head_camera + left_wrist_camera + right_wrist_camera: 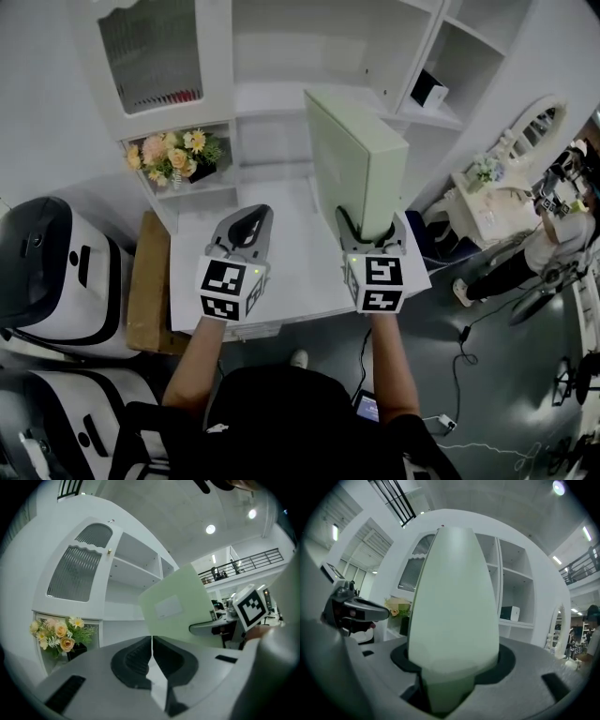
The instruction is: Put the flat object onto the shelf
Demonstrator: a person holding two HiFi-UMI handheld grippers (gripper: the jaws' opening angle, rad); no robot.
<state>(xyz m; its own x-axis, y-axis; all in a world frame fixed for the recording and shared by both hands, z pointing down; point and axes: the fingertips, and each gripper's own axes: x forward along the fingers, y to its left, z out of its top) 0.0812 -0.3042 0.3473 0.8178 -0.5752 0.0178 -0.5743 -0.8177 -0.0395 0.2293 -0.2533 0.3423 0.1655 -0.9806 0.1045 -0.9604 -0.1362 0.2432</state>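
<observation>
Head view — green box [361, 169] in right gripper [371, 231]

both bare arms reach forward side by side, the left forearm [197, 361] and right forearm [391, 366] roughly parallel and apart. the left gripper [251, 217] points ahead, about level, its fingers [133, 660] pressed together along a thin seam with nothing between them. the right gripper [370, 232] is held alongside at much the same height, also near level. its fingers [508, 660] are spread and clamped on the lower edge of the flat object [352, 159], which stands upright out of them.
</observation>
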